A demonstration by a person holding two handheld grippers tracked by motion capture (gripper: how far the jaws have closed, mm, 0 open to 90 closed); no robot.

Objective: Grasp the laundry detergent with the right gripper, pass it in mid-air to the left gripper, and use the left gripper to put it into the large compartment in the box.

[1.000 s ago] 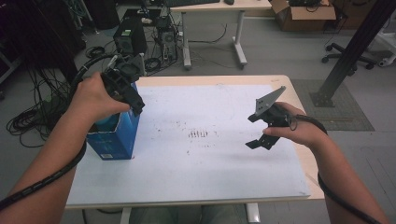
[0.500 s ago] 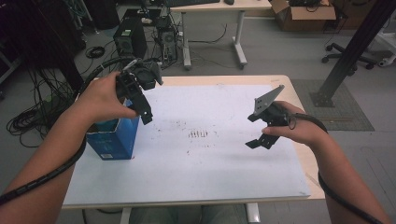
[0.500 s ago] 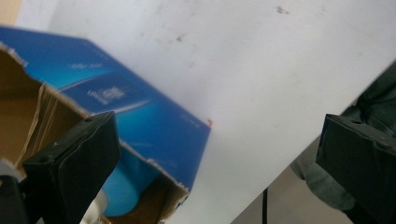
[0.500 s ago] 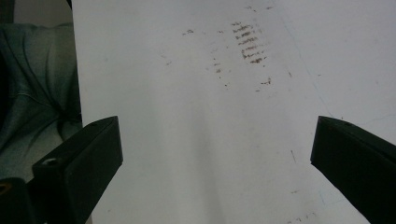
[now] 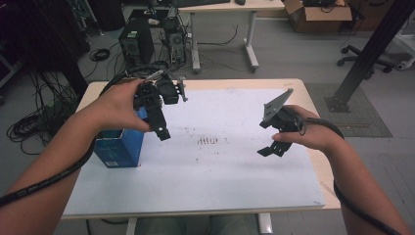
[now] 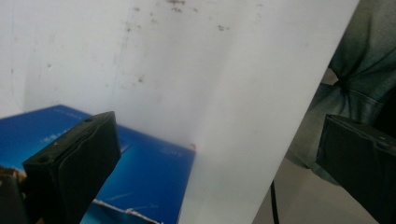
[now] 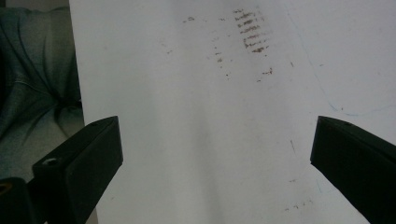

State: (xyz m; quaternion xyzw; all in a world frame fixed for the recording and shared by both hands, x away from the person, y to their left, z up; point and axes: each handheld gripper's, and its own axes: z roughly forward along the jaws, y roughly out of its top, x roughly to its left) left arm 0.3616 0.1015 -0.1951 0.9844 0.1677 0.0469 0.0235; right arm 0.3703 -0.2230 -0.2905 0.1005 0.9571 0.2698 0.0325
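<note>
We hold the left hand-held gripper (image 5: pixel 159 115) just above the blue box (image 5: pixel 120 147), jaws apart, empty. The box sits below-left, upright on the worktop (image 5: pixel 220 181). Right hand-held gripper (image 5: pixel 274 139) is well apart, also spread.

A white sheet (image 5: pixel 220 176) with brown smudges (image 5: pixel 209 140) at its middle covers the surface (image 5: pixel 313 115). Beyond the far edge stand computer towers (image 5: pixel 131 45) among cables (image 5: pixel 29 122), a second desk (image 5: pixel 225 6), a cardboard box (image 5: pixel 318 9) and an office chair (image 5: pixel 364 51).
</note>
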